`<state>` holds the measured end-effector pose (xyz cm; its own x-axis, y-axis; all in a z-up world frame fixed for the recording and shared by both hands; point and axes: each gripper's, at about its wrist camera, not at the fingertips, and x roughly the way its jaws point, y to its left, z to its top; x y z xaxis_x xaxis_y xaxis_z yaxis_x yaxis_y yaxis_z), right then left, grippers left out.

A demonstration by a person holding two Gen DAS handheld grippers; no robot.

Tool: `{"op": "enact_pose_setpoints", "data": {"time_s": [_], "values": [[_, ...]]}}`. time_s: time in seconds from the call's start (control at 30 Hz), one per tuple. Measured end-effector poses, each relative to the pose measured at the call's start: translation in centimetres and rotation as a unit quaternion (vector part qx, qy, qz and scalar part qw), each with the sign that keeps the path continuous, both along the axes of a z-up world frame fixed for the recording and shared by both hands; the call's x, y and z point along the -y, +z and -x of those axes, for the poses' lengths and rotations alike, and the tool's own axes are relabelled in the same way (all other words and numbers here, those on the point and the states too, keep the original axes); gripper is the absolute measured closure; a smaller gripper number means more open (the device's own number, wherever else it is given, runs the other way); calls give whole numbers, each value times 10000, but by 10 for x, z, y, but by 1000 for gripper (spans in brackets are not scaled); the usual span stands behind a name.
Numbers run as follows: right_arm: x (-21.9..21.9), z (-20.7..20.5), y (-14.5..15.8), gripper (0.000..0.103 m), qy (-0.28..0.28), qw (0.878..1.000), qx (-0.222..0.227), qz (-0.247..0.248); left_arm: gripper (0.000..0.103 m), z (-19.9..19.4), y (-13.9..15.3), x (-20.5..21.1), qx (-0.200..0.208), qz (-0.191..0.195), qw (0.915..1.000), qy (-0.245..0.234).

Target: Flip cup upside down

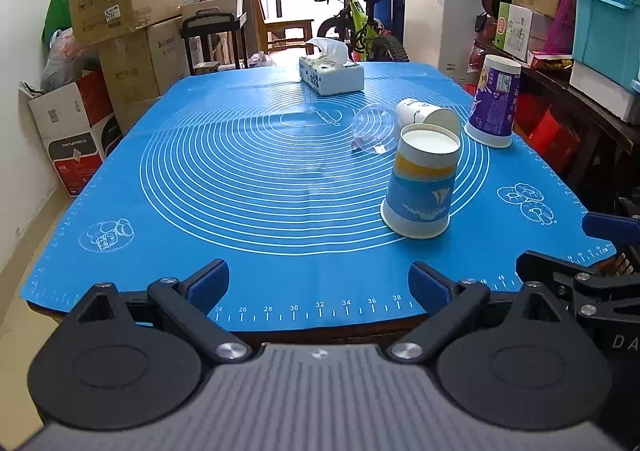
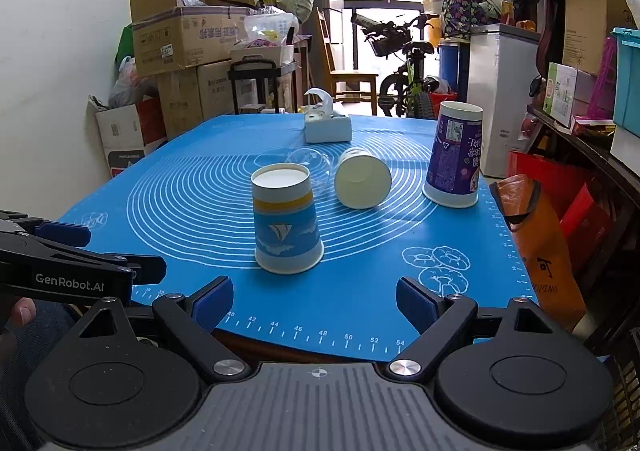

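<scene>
A blue-and-yellow paper cup (image 1: 420,181) (image 2: 285,217) stands upside down on the blue mat (image 1: 240,179) (image 2: 360,275). Behind it a white paper cup (image 1: 428,115) (image 2: 362,183) lies on its side, and a clear plastic cup (image 1: 374,129) (image 2: 310,165) lies on its side beside it. A tall purple cup (image 1: 495,101) (image 2: 454,155) stands upside down at the right. My left gripper (image 1: 319,285) is open and empty at the mat's near edge. My right gripper (image 2: 315,301) is open and empty, just short of the blue-and-yellow cup.
A tissue box (image 1: 331,73) (image 2: 327,125) sits at the mat's far end. Cardboard boxes (image 1: 120,11) stack at the left, shelves with bins (image 1: 600,31) at the right, an orange bag (image 2: 536,243) by the table's right edge. A bicycle (image 1: 360,19) stands behind.
</scene>
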<state>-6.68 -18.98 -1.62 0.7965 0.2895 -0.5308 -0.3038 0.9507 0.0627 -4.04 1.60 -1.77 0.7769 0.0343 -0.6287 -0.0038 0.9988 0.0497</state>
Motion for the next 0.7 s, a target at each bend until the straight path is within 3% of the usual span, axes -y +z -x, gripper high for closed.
{"op": "enact_pose_setpoints", "data": {"time_s": [0.7], "values": [[0,0,0,13,-3,10000,-23,-7,7,-1,-2,-1,-68,21,10000,-44]]}}
